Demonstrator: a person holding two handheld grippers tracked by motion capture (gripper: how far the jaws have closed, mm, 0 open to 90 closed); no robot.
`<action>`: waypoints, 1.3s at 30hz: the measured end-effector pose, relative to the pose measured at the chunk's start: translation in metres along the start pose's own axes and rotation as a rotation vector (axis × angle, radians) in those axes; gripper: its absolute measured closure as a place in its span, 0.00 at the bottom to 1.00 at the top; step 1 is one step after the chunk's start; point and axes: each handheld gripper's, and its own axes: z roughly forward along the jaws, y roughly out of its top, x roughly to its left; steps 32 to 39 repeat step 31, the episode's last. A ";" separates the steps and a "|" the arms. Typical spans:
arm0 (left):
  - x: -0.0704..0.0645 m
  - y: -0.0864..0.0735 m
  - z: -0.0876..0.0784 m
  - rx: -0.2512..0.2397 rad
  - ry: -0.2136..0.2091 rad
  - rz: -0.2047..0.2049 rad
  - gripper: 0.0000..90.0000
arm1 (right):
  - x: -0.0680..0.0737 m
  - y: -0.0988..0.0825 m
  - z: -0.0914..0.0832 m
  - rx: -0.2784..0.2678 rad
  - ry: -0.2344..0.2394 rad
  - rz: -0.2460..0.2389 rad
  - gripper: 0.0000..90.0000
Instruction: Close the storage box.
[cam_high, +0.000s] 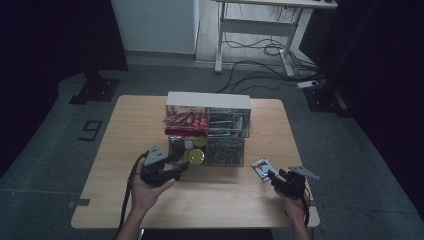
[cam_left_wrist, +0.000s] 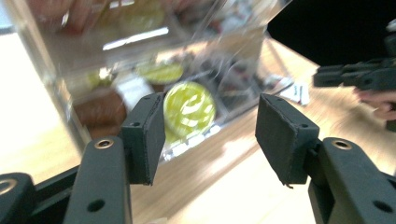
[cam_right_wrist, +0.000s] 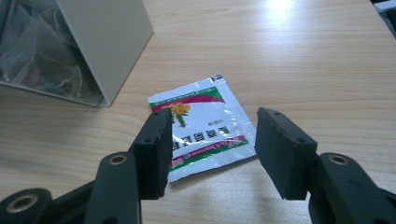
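A clear two-tier drawer organizer (cam_high: 207, 130) stands mid-table, with red packets (cam_high: 186, 119) on top left and round yellow-green items (cam_high: 195, 156) at lower left. My left gripper (cam_high: 181, 170) is open in front of the lower left drawer. In the left gripper view its pads (cam_left_wrist: 148, 135) frame a yellow-green round lid (cam_left_wrist: 189, 108) behind the clear front. A white sachet (cam_high: 263, 167) with green and red print lies flat on the table. My right gripper (cam_high: 276, 177) is open just before it; the sachet (cam_right_wrist: 205, 125) lies between and beyond its fingertips.
The wooden table (cam_high: 125, 145) has bare room to the left and along the front. The organizer's beige side wall (cam_right_wrist: 105, 42) rises at the upper left of the right gripper view. On the floor behind are cables (cam_high: 260, 65) and a desk frame (cam_high: 255, 30).
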 end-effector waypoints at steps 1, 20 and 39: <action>0.002 -0.005 0.001 0.005 0.008 0.000 0.47 | 0.000 0.000 0.000 0.000 0.002 -0.005 0.51; 0.034 -0.067 0.018 0.117 0.089 -0.067 0.45 | 0.006 -0.011 -0.006 0.034 0.072 -0.091 0.42; 0.040 -0.076 0.019 0.128 0.104 -0.090 0.44 | 0.010 -0.015 -0.004 0.055 0.097 -0.132 0.39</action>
